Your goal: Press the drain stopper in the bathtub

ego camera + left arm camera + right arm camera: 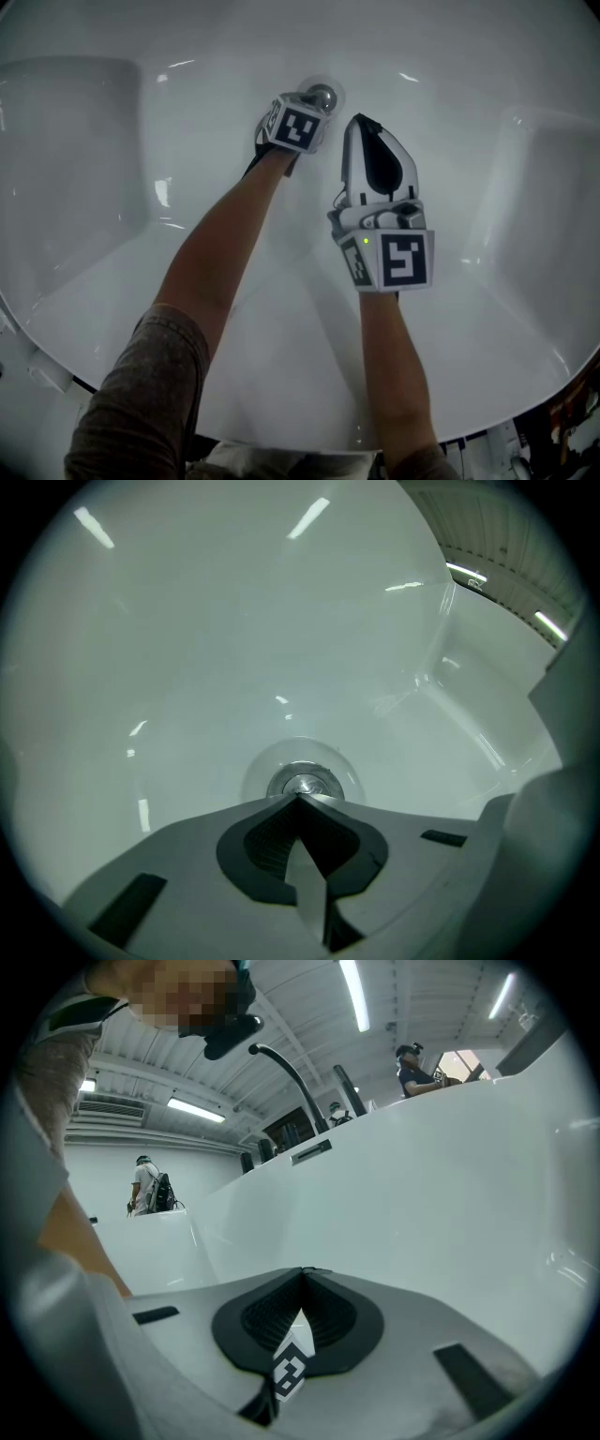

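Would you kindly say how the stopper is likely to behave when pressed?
The stopper looks like rigid polished metal, so the shut left gripper may skid off it. Seated in the tub, it probably sinks rather than tips.

The drain stopper (322,96) sits in the floor of the bathtub (216,56), at its far end; the left gripper (312,103) is just before the stopper, its tips at the near edge; the right gripper (362,122) lies to the right, nearer the person, apart from the stopper; a faucet spout (281,1065) rises behind the tub rim.
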The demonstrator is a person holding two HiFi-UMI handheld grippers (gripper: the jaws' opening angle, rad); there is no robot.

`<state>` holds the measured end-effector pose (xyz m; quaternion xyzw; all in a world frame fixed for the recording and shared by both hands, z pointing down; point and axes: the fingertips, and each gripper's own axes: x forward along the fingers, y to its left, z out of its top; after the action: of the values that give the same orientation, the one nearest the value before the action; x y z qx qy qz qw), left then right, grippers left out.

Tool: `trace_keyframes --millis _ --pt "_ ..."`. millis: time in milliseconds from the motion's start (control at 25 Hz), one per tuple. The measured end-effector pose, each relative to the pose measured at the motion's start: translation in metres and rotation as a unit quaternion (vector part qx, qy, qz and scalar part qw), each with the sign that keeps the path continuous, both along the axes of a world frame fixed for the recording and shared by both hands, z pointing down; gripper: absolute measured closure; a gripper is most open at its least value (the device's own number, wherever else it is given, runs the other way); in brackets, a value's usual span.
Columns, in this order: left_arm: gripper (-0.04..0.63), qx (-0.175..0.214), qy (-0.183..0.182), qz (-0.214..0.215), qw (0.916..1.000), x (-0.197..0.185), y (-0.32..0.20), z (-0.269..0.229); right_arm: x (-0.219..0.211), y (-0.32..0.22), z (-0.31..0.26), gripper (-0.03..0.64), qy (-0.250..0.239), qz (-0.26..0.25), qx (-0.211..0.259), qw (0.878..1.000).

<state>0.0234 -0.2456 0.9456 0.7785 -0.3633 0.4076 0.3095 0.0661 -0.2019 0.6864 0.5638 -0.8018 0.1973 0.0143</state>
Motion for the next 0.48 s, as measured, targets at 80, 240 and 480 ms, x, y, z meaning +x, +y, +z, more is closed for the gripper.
trace_keyframes --millis 80,240,480 --pt "0.592 0.005 -0.009 0.011 0.9999 0.0021 0.0000 -0.0009 0.0037 -0.0009 -0.0011 0.618 -0.001 0.002 -0.001 1.000" --pt "0.591 0.006 -0.026 0.035 0.9990 0.0008 -0.0007 0.0023 0.0037 -0.0004 0.0026 0.618 -0.004 0.006 -0.003 1.000" --pt "0.589 -0.014 -0.038 0.045 0.9981 0.0053 -0.0024 0.0017 0.0017 0.0026 0.0065 0.618 -0.006 0.002 -0.012 1.000"
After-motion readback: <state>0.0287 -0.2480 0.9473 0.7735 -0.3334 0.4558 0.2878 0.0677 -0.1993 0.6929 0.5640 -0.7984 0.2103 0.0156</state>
